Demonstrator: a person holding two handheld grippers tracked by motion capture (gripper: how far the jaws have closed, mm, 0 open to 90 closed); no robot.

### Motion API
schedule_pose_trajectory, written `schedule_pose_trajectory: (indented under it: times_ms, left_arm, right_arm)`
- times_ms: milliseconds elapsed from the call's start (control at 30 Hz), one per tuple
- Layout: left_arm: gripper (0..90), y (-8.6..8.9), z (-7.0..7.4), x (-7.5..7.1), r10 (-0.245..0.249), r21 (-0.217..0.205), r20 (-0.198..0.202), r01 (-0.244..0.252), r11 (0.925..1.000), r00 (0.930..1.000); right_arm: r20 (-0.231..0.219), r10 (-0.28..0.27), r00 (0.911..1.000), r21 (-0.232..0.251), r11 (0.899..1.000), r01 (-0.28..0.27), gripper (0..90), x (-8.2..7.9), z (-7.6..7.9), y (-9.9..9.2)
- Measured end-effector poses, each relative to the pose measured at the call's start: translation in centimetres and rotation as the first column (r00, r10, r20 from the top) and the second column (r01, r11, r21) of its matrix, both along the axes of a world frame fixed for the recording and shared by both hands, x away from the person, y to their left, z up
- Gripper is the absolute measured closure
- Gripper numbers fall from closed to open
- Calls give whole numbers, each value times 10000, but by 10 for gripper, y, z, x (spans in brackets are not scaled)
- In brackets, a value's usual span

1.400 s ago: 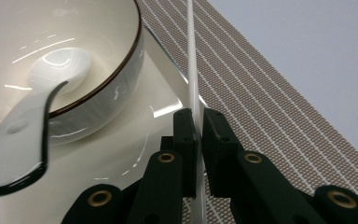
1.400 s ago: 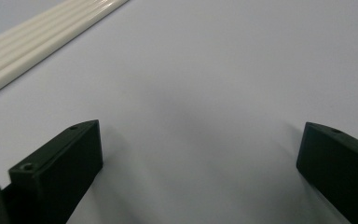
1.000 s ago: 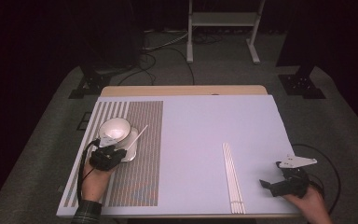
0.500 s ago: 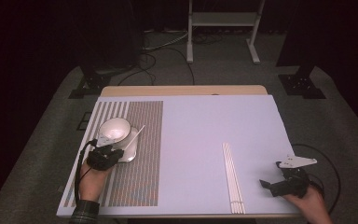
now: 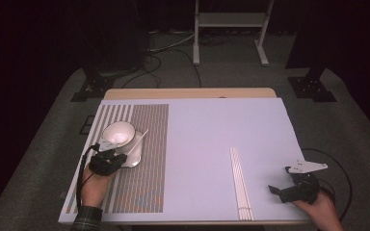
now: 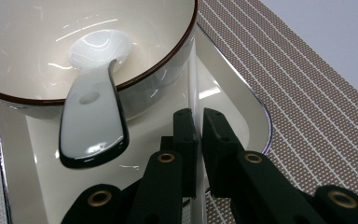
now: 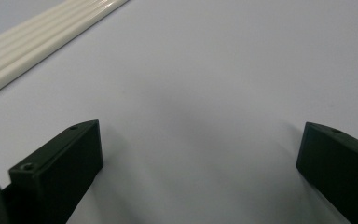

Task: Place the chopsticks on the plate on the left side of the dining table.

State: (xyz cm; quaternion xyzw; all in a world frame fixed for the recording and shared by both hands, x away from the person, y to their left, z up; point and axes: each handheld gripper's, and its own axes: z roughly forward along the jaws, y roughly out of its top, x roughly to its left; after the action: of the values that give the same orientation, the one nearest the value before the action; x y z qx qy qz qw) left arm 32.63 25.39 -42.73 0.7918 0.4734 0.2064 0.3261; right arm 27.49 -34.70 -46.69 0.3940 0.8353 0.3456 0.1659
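Bright table, dark room all round.
Overhead light glares on the glossy white ceramic bowl (image 6: 74, 42); near black gripper jaws show soft, blurred edges.

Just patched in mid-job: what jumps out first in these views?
The left gripper is clamped on a thin white stick standing upright beside a white bowl, which sits on a tray on the striped placemat; a white ceramic spoon rests in the bowl. At the table's right, the right gripper hangs open near a bundle of white sticks.
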Motion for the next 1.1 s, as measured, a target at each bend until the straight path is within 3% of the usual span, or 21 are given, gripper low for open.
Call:
schedule_pose_trajectory:
  times_ms: [1100]
  left_arm:
    - [831, 8, -3, 1, 152, -173, -21, -152, 9997, 9999]
  right_arm:
    - [1, 1, 10000, 0, 10000, -1, 0, 0, 0, 0]
